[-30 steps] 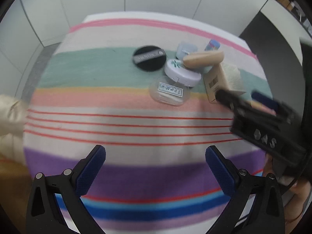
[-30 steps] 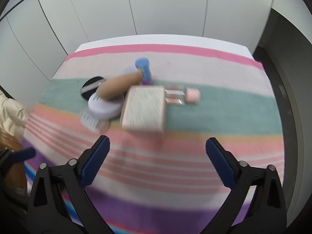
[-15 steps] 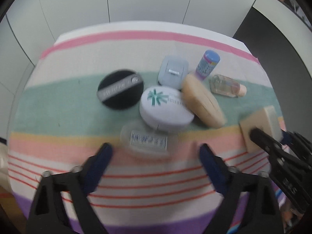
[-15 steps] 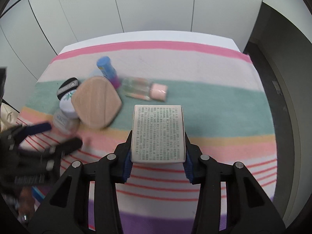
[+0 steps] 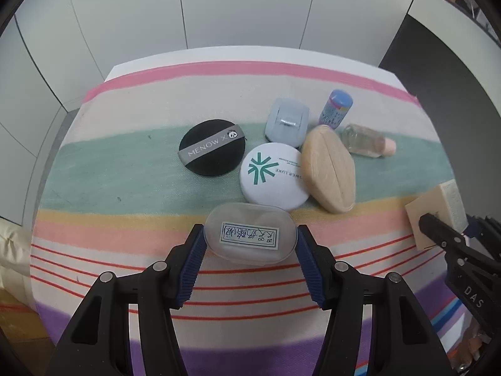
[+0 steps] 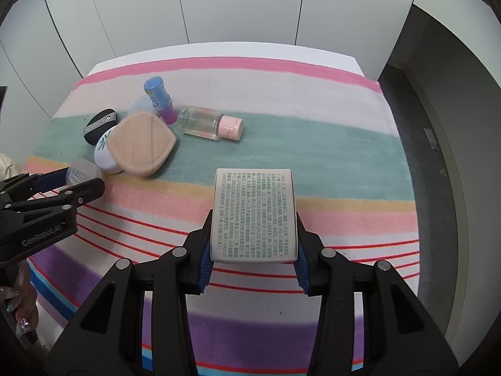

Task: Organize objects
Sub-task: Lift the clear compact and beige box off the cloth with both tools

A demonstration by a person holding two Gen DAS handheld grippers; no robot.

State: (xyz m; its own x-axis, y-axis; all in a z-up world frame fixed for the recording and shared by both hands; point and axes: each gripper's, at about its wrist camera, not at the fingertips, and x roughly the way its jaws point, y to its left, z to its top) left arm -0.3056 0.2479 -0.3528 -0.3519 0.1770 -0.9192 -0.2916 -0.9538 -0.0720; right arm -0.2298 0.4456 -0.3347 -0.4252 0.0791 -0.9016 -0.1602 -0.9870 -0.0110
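Clear oval case (image 5: pixel 249 234) with handwritten label, clamped between blue pads of left tool (image 5: pixel 249 258), low over striped bench (image 5: pixel 125 169). Just beyond: black puff (image 5: pixel 212 147), white compact (image 5: pixel 274 178), tan sponge (image 5: pixel 328 169), grey-blue case (image 5: pixel 287 121), blue-capped tube (image 5: pixel 336 109), clear bottle (image 5: pixel 366 140) lying flat. Farther right, printed box (image 6: pixel 254 216) pinched in right tool (image 6: pixel 252 261), well apart from cluster.

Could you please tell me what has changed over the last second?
The left claw moved in and closed on the clear oval case; the right claw took hold of the printed box and pulled it from the pile. The black puff and white compact stayed put.
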